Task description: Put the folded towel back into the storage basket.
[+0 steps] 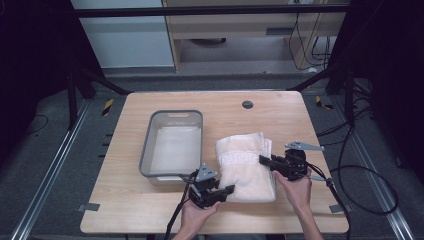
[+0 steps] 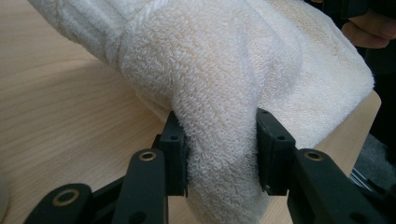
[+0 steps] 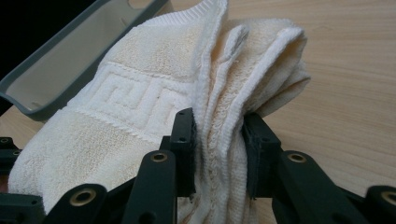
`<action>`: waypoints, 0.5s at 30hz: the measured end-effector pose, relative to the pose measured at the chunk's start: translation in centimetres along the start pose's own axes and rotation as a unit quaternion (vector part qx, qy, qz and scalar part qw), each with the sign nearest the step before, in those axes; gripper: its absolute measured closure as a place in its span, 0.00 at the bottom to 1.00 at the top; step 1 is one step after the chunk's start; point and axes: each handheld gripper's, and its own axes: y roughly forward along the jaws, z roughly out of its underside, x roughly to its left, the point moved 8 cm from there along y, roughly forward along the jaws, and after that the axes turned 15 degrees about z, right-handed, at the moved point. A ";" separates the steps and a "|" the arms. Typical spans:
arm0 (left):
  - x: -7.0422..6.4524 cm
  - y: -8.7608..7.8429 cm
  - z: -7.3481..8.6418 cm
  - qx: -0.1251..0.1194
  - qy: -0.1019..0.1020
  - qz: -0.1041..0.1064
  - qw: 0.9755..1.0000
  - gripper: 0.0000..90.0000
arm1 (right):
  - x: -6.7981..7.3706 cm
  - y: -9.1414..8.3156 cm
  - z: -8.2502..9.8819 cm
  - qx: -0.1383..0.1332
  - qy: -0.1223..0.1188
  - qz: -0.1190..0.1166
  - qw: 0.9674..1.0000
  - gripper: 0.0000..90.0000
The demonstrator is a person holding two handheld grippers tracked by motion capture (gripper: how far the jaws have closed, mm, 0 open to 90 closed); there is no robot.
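A folded cream towel [image 1: 245,162] with a woven key-pattern band lies on the wooden table [image 1: 150,210], right of a grey plastic bin [image 1: 172,145]. My left gripper [image 1: 229,189] is shut on the towel's near left corner; in the left gripper view both pads [image 2: 175,154] squeeze a thick bunch of terry cloth [image 2: 219,116]. At the towel's right edge my right gripper [image 1: 263,160] is shut on the stacked layers [image 3: 219,126], with its pads [image 3: 184,144] pressing them from both sides. The towel sags between the two grips.
The grey bin is empty and stands left of the towel, also seen past it in the right gripper view [image 3: 70,60]. A small dark round hole [image 1: 247,104] sits near the table's far edge. Cables [image 1: 360,190] trail off the right side.
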 end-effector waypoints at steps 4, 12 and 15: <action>-0.4 -0.3 -0.4 -0.003 0.014 -0.003 1.000 0.67 | 0.0 -0.3 -0.2 -0.004 0.005 -0.005 1.000 0.77; -0.9 -1.2 -1.3 -0.009 0.029 -0.009 0.999 0.67 | 0.7 -1.2 -1.3 -0.026 -0.008 -0.004 1.000 0.77; -1.1 -1.6 -1.7 -0.013 0.037 -0.012 0.999 0.67 | 0.9 -1.5 -1.6 -0.031 -0.012 -0.002 0.999 0.77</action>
